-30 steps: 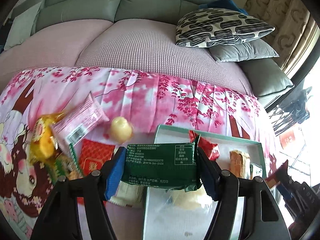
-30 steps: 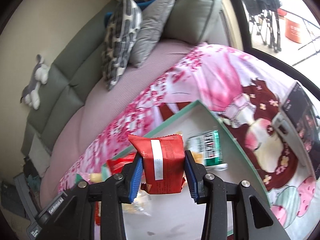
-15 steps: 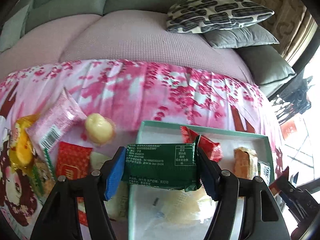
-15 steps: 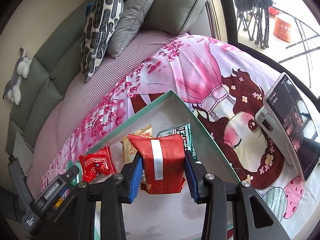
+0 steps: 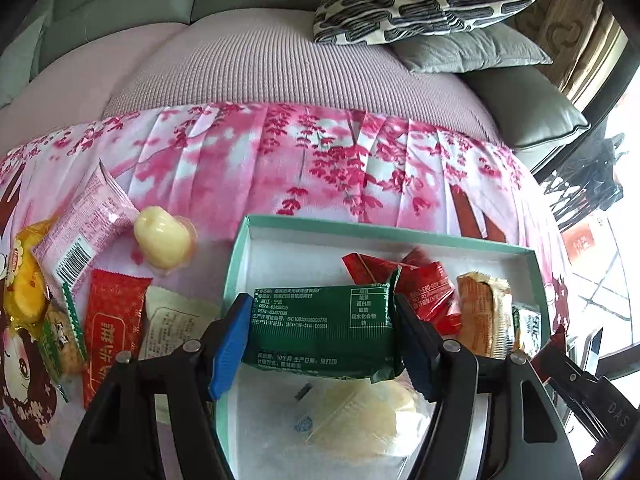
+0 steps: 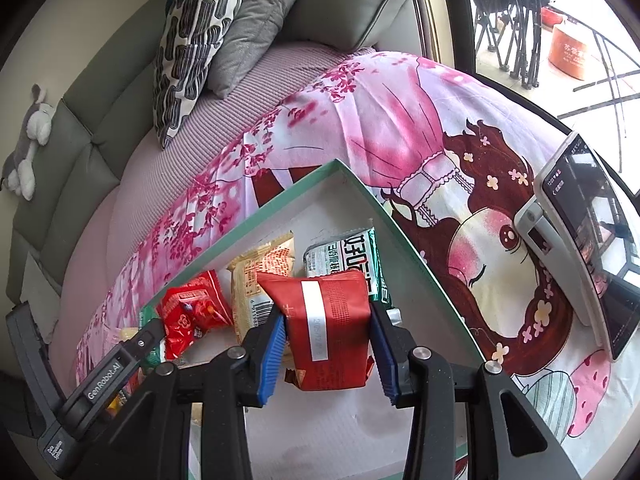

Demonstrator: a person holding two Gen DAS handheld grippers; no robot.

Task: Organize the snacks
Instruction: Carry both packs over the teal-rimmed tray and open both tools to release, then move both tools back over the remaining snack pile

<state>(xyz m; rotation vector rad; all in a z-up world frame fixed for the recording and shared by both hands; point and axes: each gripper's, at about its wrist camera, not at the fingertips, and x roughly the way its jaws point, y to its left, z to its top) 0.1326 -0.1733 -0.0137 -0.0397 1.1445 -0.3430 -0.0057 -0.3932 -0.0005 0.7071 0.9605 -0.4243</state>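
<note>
left gripper point(image 5: 322, 330) pinches green packet point(image 5: 320, 330) — right gripper point(image 6: 326, 346), opening, around red packet point(image 6: 328, 332) — "genrobot.ai".

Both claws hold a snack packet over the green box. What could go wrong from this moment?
1. The right claw is starting to open on the red packet; it may drop onto the orange packet and green-white packet instead of bare floor.
2. The left claw holds the dark green packet near the box's left wall; released there, it might catch the rim.
</note>
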